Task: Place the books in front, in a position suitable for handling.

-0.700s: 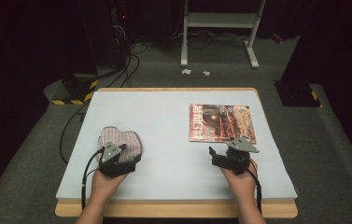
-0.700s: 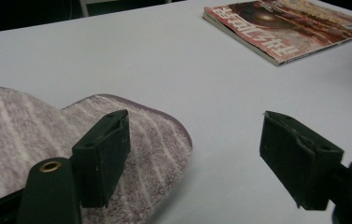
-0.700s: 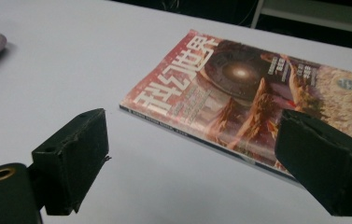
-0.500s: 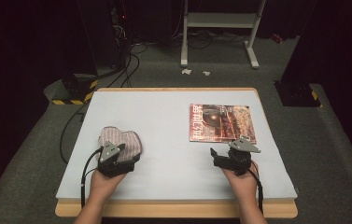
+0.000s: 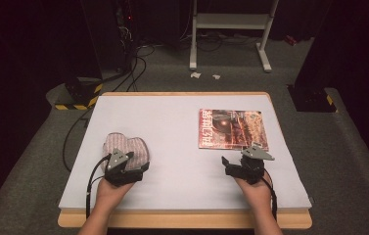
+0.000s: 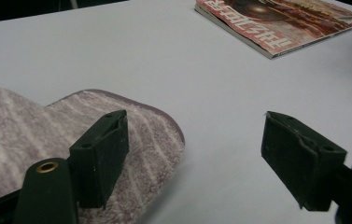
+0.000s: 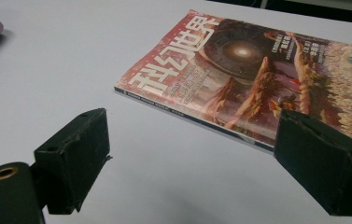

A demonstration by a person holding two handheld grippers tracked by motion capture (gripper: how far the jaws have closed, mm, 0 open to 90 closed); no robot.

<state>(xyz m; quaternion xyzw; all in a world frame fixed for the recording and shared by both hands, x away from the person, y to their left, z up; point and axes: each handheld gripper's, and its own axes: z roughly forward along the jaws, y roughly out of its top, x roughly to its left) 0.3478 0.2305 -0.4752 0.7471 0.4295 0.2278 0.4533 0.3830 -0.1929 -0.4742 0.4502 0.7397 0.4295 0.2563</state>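
- Covering most of the wooden table [image 5: 184, 219] is a pale sheet [image 5: 172, 127], and both things lie flat on it, well apart from each other.
- Lying on the sheet's right half, toward the far edge, is a magazine [image 5: 233, 128] with a red and brown cover and large white characters; in the right gripper view its near corner [image 7: 239, 74] points toward the camera.
- Resting on the sheet's left half, nearer the person, is a striped grey-pink cloth [image 5: 126, 149], folded into a rounded pad [image 6: 33, 140].
- Hovering just short of the magazine's near edge, the right gripper [image 5: 236, 166] has its 2 jaws spread wide with nothing between them; 1 jaw sits in front of the cover's edge in its own view.
- Sitting at the cloth's near edge, the left gripper [image 5: 128, 169] is likewise released, jaws wide apart; 1 jaw overlaps the cloth [image 6: 33, 140], the other stands over bare sheet.
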